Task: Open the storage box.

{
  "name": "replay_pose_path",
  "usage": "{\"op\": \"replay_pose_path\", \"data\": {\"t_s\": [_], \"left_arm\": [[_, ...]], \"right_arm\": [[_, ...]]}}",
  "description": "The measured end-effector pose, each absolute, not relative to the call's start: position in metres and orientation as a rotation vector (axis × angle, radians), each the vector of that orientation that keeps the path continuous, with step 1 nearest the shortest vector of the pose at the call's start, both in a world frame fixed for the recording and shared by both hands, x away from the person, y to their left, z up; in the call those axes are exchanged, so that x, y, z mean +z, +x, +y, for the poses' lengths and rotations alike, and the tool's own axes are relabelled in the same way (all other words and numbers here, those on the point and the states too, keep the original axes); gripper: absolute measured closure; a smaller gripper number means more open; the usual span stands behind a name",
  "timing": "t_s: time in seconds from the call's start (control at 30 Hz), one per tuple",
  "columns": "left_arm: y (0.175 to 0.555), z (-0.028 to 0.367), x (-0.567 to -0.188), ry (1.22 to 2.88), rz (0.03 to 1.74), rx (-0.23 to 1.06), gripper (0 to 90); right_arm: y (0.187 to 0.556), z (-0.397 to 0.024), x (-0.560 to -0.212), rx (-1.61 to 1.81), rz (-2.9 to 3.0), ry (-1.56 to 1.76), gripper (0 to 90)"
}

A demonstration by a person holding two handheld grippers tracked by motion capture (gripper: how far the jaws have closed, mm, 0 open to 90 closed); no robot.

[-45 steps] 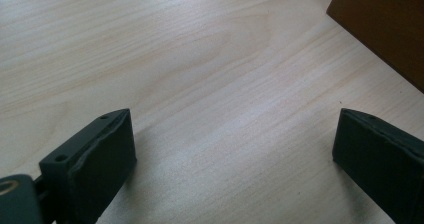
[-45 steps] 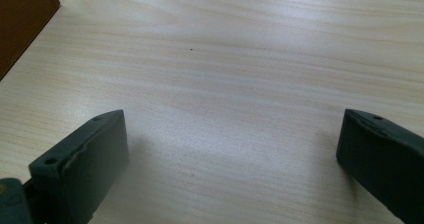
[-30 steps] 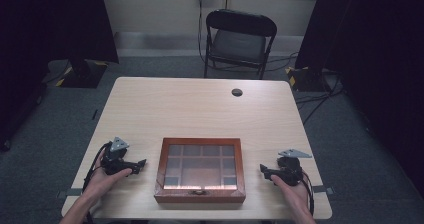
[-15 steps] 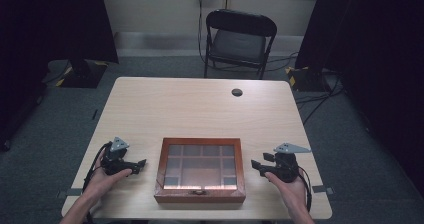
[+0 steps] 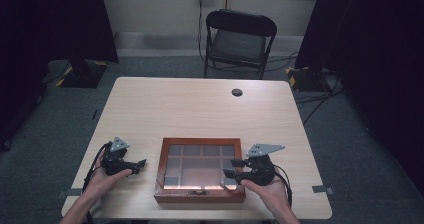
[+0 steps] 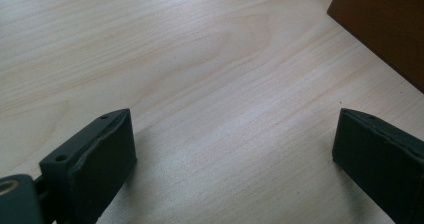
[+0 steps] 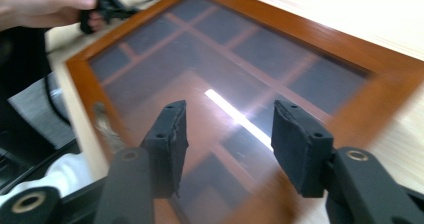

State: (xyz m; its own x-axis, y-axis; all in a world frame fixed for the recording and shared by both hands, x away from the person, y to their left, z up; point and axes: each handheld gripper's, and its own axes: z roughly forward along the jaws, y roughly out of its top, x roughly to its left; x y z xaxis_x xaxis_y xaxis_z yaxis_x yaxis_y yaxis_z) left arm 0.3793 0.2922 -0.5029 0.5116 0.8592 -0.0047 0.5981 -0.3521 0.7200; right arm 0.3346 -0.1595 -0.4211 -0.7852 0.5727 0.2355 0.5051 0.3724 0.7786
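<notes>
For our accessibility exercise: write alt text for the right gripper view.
The right gripper, its two black jaws apart and empty, hovers over a wooden box with a glass lid. The other hand holds its gripper beyond the box.

A box (image 5: 200,170) lies on the surface (image 5: 200,109) at its near edge, about midway between left and right. The left claw (image 5: 140,165) rests on the surface just left of the box, apart from it. The right claw (image 5: 231,168) hangs over the box's right side. A small disc (image 5: 237,92) lies far back on the surface, right of centre. A chair (image 5: 239,41) stands behind the far edge.
</notes>
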Motion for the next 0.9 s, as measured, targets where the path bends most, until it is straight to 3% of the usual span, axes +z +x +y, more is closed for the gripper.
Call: {"op": "replay_pose_path", "data": {"t_s": [0.63, 0.9], "left_arm": [[0.379, 0.292, -0.503, 2.080, 1.185, 0.498, 2.9], [0.379, 0.292, -0.503, 2.080, 1.185, 0.498, 2.9]], "right_arm": [[0.332, -0.104, -0.414, 1.533, 2.745, 0.690, 75.9], [0.326, -0.092, -0.428, 1.519, 2.840, 0.605, 78.7]]}}
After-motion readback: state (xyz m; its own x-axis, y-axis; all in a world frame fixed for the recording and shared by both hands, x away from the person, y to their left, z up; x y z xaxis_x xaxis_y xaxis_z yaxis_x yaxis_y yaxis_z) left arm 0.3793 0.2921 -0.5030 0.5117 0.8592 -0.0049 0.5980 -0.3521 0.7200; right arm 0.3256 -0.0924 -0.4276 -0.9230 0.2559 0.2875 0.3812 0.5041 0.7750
